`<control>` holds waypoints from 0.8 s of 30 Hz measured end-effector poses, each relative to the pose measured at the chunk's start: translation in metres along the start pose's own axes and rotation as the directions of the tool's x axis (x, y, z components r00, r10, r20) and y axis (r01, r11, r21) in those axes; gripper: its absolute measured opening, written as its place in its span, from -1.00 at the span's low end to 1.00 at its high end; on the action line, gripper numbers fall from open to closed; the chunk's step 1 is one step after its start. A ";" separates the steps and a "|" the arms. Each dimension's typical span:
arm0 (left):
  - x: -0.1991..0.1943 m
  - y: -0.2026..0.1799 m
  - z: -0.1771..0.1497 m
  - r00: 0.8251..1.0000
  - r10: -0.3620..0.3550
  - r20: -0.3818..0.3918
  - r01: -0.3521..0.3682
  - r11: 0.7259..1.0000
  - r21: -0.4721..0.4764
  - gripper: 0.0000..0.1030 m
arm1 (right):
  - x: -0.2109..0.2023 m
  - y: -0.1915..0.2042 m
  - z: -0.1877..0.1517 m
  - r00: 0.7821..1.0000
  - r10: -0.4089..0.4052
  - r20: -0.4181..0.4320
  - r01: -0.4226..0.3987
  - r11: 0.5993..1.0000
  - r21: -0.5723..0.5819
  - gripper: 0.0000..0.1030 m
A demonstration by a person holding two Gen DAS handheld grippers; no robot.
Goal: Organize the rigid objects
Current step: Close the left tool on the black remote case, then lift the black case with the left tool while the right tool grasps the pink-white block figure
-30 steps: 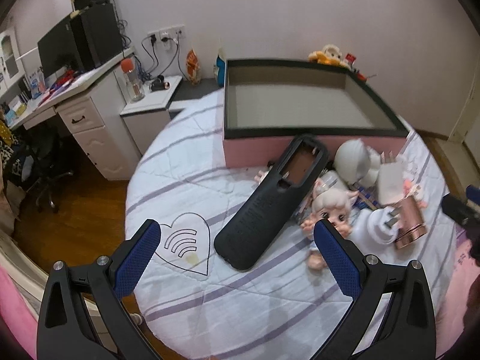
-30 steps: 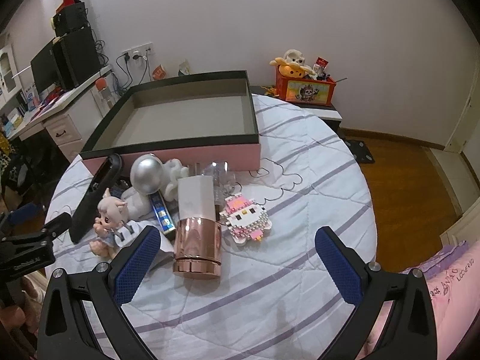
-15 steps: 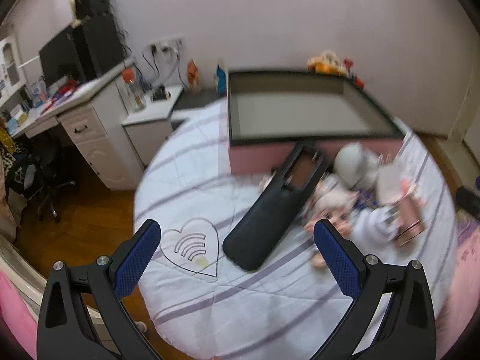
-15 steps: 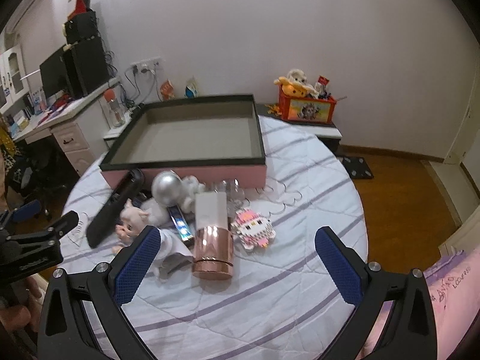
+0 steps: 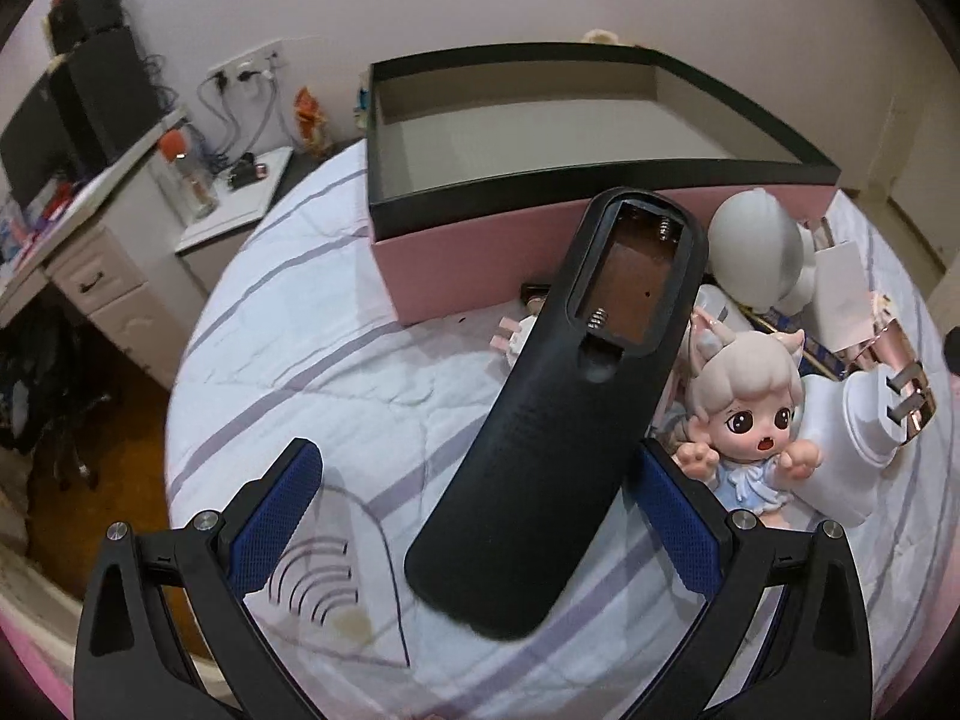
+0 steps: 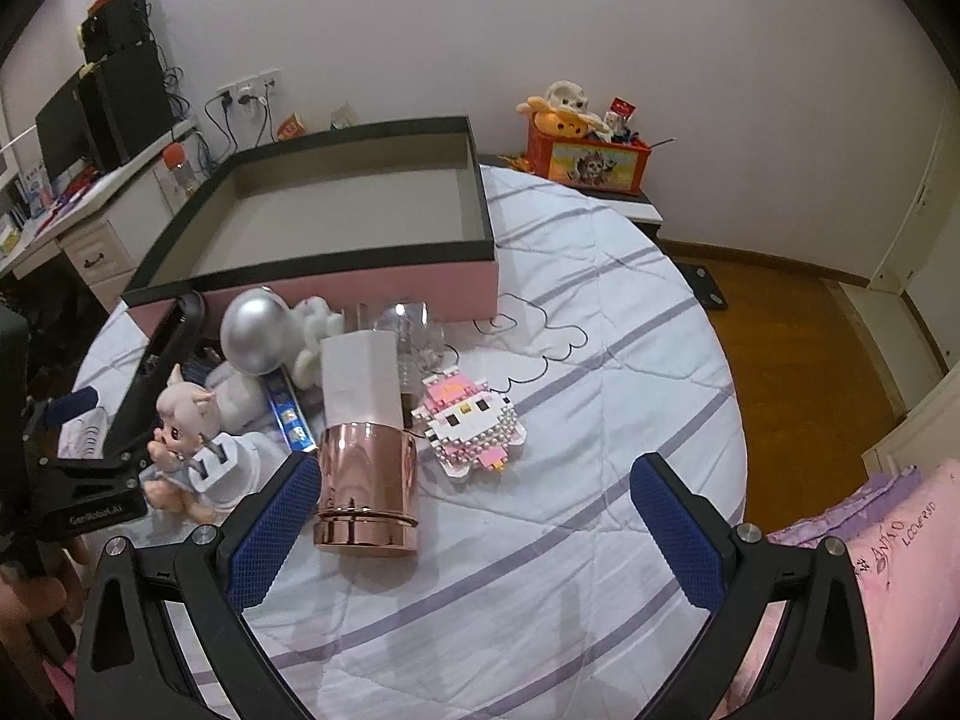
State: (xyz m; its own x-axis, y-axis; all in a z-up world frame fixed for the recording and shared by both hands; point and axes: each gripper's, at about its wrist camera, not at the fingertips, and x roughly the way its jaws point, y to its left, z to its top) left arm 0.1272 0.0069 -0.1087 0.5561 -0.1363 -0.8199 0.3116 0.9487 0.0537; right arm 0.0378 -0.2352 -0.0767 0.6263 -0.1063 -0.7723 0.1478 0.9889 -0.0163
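Note:
A black remote (image 5: pixel 558 408) with its battery bay uncovered lies propped on the pile, its near end between the open fingers of my left gripper (image 5: pixel 474 516). It also shows in the right wrist view (image 6: pixel 162 360). Beside it are a grey-haired doll (image 5: pixel 744 408), a white plug adapter (image 5: pixel 864 438) and a silver ball (image 5: pixel 756 252). The empty pink box with a black rim (image 5: pixel 540 180) stands behind. My right gripper (image 6: pixel 474 522) is open, with a rose-gold cylinder (image 6: pixel 366 486) by its left finger and a pink bead cat (image 6: pixel 474 420) ahead.
The round table has a striped white cloth (image 6: pixel 540 570). A desk with a monitor (image 5: pixel 66 138) and a white cabinet (image 5: pixel 240 204) stand left. An orange toy box (image 6: pixel 588 156) sits behind the table. Wooden floor (image 6: pixel 798 348) lies right.
My left gripper has moved forward and down, so the remote's near end now sits between its fingers. My right gripper has edged closer to the rose-gold cylinder. Nothing has been gripped.

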 end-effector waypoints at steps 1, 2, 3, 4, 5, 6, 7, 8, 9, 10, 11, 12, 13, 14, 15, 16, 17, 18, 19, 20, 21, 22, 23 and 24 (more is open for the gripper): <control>0.000 0.001 0.000 1.000 -0.018 -0.001 0.018 1.000 0.006 0.97 | 0.001 0.000 0.000 1.000 -0.005 -0.004 0.005 1.000 0.000 1.00; 0.000 0.001 0.000 0.999 -0.037 -0.001 0.037 0.999 0.011 0.93 | 0.002 0.000 -0.001 1.000 -0.007 -0.007 0.007 1.000 0.001 1.00; 0.001 0.002 0.000 0.998 -0.070 -0.006 0.070 0.997 0.015 0.81 | 0.003 0.000 -0.001 1.000 -0.009 -0.009 0.009 1.000 0.002 1.00; 0.001 0.002 0.000 0.995 -0.101 -0.009 0.101 0.995 0.015 0.68 | 0.005 0.001 -0.001 1.000 -0.012 -0.014 0.012 1.000 0.003 1.00; 0.001 0.002 0.000 0.993 -0.121 -0.011 0.122 0.992 0.016 0.63 | 0.006 0.001 -0.001 1.000 -0.012 -0.018 0.012 1.000 0.004 1.00; 0.000 0.001 -0.001 0.990 -0.140 -0.011 0.141 0.990 0.025 0.52 | 0.007 0.001 -0.002 1.000 -0.013 -0.022 0.013 1.000 0.004 1.00; 0.000 0.000 0.000 0.989 -0.148 -0.014 0.149 0.988 0.035 0.43 | 0.008 0.002 -0.002 1.000 -0.014 -0.024 0.014 1.000 0.004 1.00; -0.001 -0.001 0.000 0.987 -0.157 -0.016 0.158 0.986 0.046 0.40 | 0.008 0.002 -0.002 1.000 -0.014 -0.026 0.014 1.000 0.003 1.00; -0.001 -0.002 0.002 0.986 -0.165 -0.023 0.166 0.984 0.060 0.34 | 0.009 0.003 -0.002 0.999 -0.014 -0.029 0.014 1.000 0.002 1.00; -0.002 -0.004 0.003 0.985 -0.170 -0.027 0.172 0.983 0.071 0.32 | 0.009 0.003 -0.003 0.999 -0.012 -0.031 0.012 1.000 0.001 1.00; -0.002 -0.005 0.004 0.985 -0.170 -0.031 0.173 0.981 0.084 0.32 | 0.010 0.003 -0.003 0.999 -0.011 -0.032 0.011 1.000 0.000 1.00; -0.002 -0.006 0.005 0.985 -0.170 -0.038 0.173 0.980 0.099 0.32 | 0.010 0.003 -0.003 0.999 -0.012 -0.032 0.012 1.000 -0.001 1.00; 0.000 -0.008 0.006 0.984 -0.173 -0.045 0.177 0.978 0.115 0.33 | 0.010 0.003 -0.004 0.999 -0.013 -0.032 0.013 1.000 -0.001 1.00; 0.002 -0.008 0.007 0.982 -0.181 -0.050 0.186 0.975 0.123 0.33 | 0.010 0.002 -0.004 0.999 -0.013 -0.033 0.013 1.000 0.001 1.00; 0.005 -0.006 0.009 0.979 -0.196 -0.055 0.201 0.972 0.123 0.32 | 0.011 0.001 -0.004 0.999 -0.012 -0.033 0.013 1.000 0.004 1.00; 0.005 -0.005 0.010 0.977 -0.204 -0.059 0.210 0.970 0.121 0.26 | 0.011 0.000 -0.004 0.999 -0.013 -0.034 0.013 1.000 0.007 1.00; 0.004 -0.005 0.011 0.974 -0.218 -0.061 0.224 0.967 0.119 0.18 | 0.011 0.000 -0.005 0.999 -0.015 -0.036 0.015 1.000 0.008 1.00; 0.002 -0.006 0.010 0.971 -0.232 -0.059 0.238 0.964 0.120 0.02 | 0.011 0.000 -0.005 0.999 -0.016 -0.036 0.016 1.000 0.009 1.00; 0.000 -0.008 0.009 0.971 -0.231 -0.056 0.237 0.964 0.125 -0.06 | 0.012 -0.001 -0.005 0.999 -0.015 -0.037 0.016 1.000 0.010 1.00; -0.001 -0.010 0.007 0.974 -0.221 -0.050 0.225 0.965 0.131 -0.06 | 0.012 -0.002 -0.005 0.999 -0.012 -0.037 0.013 1.000 0.011 1.00; -0.003 -0.011 0.005 0.977 -0.210 -0.045 0.215 0.968 0.131 -0.07 | 0.014 -0.002 -0.005 0.999 -0.007 -0.036 0.007 1.000 0.013 1.00; -0.005 -0.011 0.003 0.976 -0.213 -0.040 0.216 0.969 0.123 -0.09 | 0.015 -0.003 -0.004 0.999 -0.001 -0.034 0.001 1.000 0.014 1.00; -0.007 -0.010 0.001 0.975 -0.222 -0.034 0.224 0.969 0.106 -0.09 | 0.016 -0.004 -0.003 0.999 0.001 -0.033 -0.001 1.000 0.014 1.00; -0.009 -0.008 -0.001 0.972 -0.233 -0.026 0.234 0.969 0.082 -0.10 | 0.016 -0.004 -0.002 1.000 0.002 -0.031 -0.001 1.000 0.015 1.00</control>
State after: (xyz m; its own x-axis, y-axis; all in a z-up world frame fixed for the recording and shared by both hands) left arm 0.1191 0.0012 -0.1017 0.4479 -0.3457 -0.8246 0.4949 0.8639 -0.0933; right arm 0.0454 -0.2410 -0.0907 0.6024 -0.1012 -0.7917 0.1582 0.9874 -0.0059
